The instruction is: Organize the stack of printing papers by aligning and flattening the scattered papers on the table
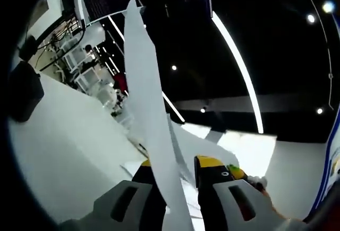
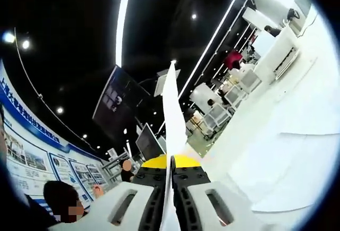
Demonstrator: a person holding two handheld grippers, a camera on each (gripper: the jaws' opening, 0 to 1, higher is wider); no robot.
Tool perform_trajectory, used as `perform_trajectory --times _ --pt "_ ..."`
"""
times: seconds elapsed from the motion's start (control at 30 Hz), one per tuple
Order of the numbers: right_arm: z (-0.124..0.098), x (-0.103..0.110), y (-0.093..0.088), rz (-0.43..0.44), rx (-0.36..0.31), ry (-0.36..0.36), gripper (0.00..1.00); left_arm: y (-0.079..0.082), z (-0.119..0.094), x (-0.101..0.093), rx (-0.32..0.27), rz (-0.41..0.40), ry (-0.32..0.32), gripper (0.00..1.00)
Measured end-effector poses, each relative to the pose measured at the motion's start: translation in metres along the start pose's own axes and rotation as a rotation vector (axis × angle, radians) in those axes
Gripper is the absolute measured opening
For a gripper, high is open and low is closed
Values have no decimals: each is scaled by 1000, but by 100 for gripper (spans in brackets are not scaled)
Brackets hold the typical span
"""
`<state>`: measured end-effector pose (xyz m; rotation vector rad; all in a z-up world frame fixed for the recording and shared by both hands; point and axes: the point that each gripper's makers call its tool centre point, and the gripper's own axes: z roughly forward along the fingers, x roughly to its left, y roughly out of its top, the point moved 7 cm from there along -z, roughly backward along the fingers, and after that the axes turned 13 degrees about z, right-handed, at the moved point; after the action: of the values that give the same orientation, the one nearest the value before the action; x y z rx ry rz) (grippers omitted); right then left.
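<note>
Both grippers (image 1: pixel 178 180) (image 2: pixel 171 180) pinching upright white paper sheets (image 1: pixel 146 82) (image 2: pixel 171 109), edge-on above table (image 1: pixel 64 151).

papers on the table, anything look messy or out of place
Yes. In the left gripper view, loose papers lie fanned at odd angles on the white table, unstacked. Both grippers hold sheets upright, edge-on.
</note>
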<state>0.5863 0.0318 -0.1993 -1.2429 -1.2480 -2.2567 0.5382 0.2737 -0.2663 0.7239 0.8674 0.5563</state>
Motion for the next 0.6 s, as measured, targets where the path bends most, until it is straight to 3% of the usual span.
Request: perform_trajectory --times 0.37,0.6 --pt "8 14 -17 16 -29 97 0 0 0 -1 -7 -1 9 25" --pt "12 15 -40 4 -58 131 0 0 0 -1 -9 -12 6 27"
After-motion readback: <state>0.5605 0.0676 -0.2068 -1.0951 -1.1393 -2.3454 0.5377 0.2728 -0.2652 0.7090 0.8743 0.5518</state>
